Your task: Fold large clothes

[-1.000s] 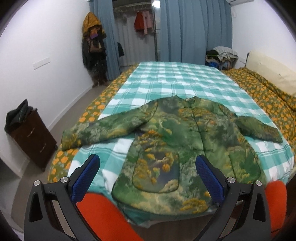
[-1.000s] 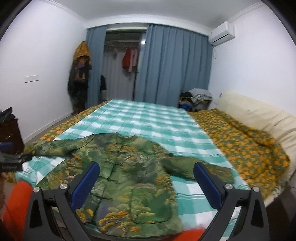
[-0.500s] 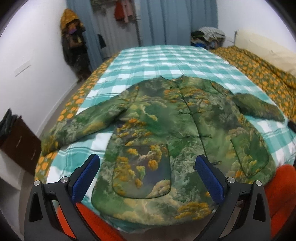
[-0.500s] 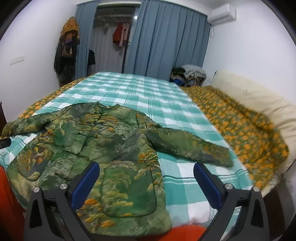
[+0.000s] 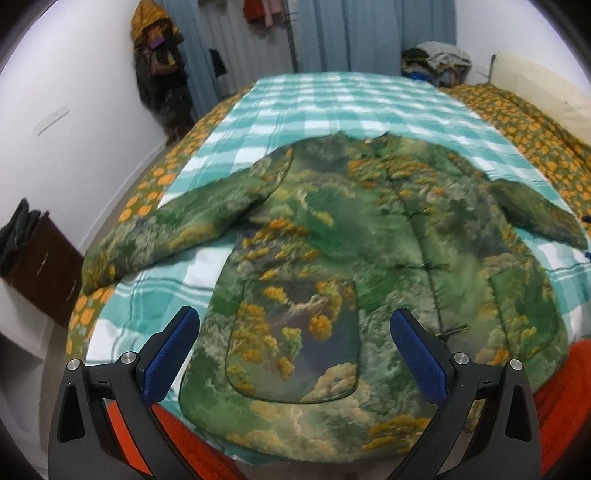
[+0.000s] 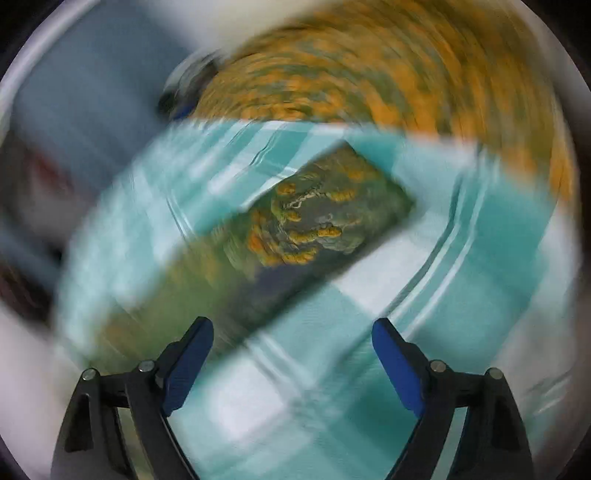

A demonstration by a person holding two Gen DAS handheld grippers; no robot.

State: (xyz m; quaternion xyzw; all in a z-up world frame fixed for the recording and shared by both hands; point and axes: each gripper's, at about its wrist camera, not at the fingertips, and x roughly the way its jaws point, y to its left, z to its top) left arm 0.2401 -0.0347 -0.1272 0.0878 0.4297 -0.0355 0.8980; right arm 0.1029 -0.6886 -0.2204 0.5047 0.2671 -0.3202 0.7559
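Bed: teal-and-white checked sheet (image 5: 332, 99) over an orange-flowered quilt (image 5: 524, 122).
Far wall: blue curtains (image 5: 369, 33), hanging clothes (image 5: 258, 11) between them.
Left: coats on the wall (image 5: 159, 66), dark wooden cabinet (image 5: 40, 266).
Corner: pile of laundry (image 5: 436, 59).

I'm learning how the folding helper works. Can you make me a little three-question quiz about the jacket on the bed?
1. True or false: the jacket lies spread flat with both sleeves out to the sides.
2. What does the jacket lie on? A) a teal checked sheet B) a wooden floor C) a chair
3. Fill in: the left claw hovers above the jacket's front ______.

Key: 1 true. 2 A, the sheet. 3 pocket. Neither claw holds anything. The right claw is closing, with nothing between its jaws, near a sleeve.
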